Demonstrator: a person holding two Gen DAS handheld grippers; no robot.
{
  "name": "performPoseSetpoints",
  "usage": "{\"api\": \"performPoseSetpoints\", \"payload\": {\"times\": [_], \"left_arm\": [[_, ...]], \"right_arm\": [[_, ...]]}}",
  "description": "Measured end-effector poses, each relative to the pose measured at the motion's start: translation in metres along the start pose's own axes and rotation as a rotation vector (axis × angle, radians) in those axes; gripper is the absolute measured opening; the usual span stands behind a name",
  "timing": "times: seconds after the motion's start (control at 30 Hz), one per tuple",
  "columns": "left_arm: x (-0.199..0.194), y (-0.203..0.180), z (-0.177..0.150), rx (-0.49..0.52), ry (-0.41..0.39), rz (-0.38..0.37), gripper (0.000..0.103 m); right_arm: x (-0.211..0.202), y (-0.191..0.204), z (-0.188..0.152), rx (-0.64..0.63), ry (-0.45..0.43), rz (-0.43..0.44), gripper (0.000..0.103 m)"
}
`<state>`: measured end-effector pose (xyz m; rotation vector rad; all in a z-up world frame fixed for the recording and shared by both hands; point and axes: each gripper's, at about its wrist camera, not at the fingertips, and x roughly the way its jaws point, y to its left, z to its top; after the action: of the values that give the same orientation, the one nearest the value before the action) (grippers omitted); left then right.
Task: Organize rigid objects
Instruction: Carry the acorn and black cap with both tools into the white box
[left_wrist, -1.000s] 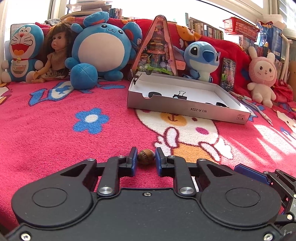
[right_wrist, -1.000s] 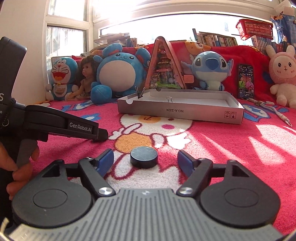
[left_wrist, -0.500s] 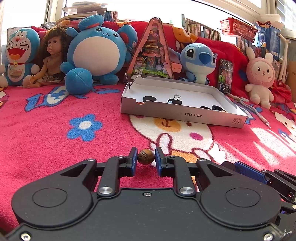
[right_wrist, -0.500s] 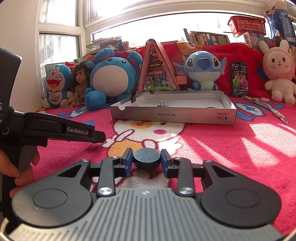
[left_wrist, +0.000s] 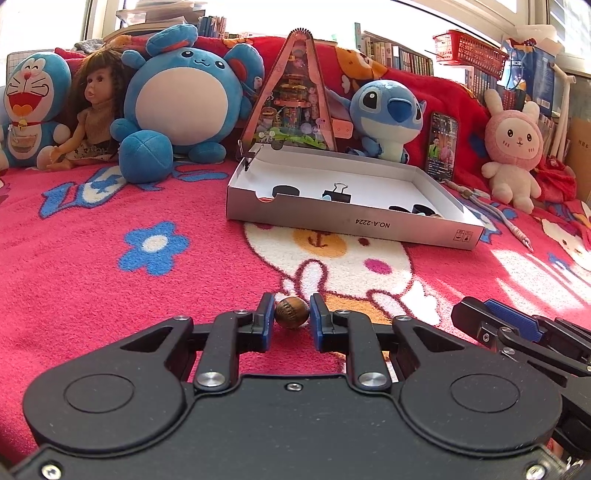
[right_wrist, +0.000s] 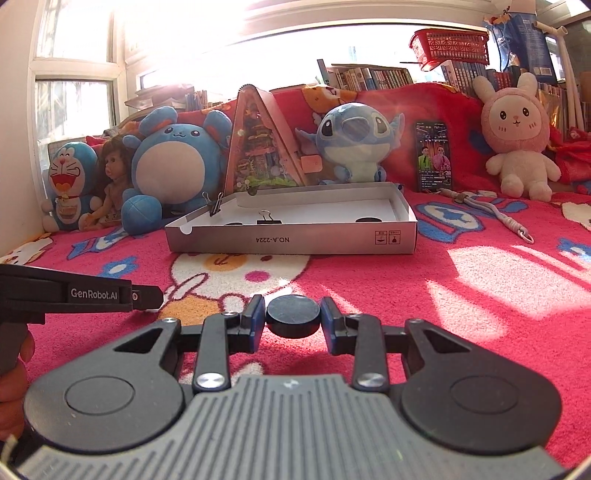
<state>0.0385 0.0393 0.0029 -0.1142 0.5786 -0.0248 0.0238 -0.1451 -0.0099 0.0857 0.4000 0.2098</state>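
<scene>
Sunlit pink fleece blanket (left_wrist: 92, 280) covers the bed, with plush toys lined up along the back and an open cardboard box (left_wrist: 354, 221) lying ahead of me. My left hand-held gripper (left_wrist: 292, 314) is pinching a small brown bead (left_wrist: 291, 312) between its blue pads, just above the blanket. The bead looks hard, round and light, so I judge it could roll out of a loose pinch; holding it across its middle seems safest. My right hand-held gripper (right_wrist: 293, 317) is clamped on a black disc (right_wrist: 293, 315), gripped at opposite points of its rim. The disc looks stiff, smooth and fairly light, and its rim is the sensible place to hold it. Both belong in the box, I think, where similar discs and a binder clip (left_wrist: 337, 192) already lie.
</scene>
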Motion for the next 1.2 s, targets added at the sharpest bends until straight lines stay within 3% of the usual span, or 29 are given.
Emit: {"api": "performPoseSetpoints", "payload": {"times": [0.77, 1.2], "left_arm": [[0.007, -0.017, 0.009, 0.049, -0.004, -0.012, 0.02], [0.026, -0.024, 0.041, 0.072, -0.018, -0.032, 0.02]], "right_arm": [[0.009, -0.004, 0.009, -0.013, 0.007, -0.044, 0.037], [0.027, -0.013, 0.03, 0.003, 0.023, -0.06, 0.038]]}}
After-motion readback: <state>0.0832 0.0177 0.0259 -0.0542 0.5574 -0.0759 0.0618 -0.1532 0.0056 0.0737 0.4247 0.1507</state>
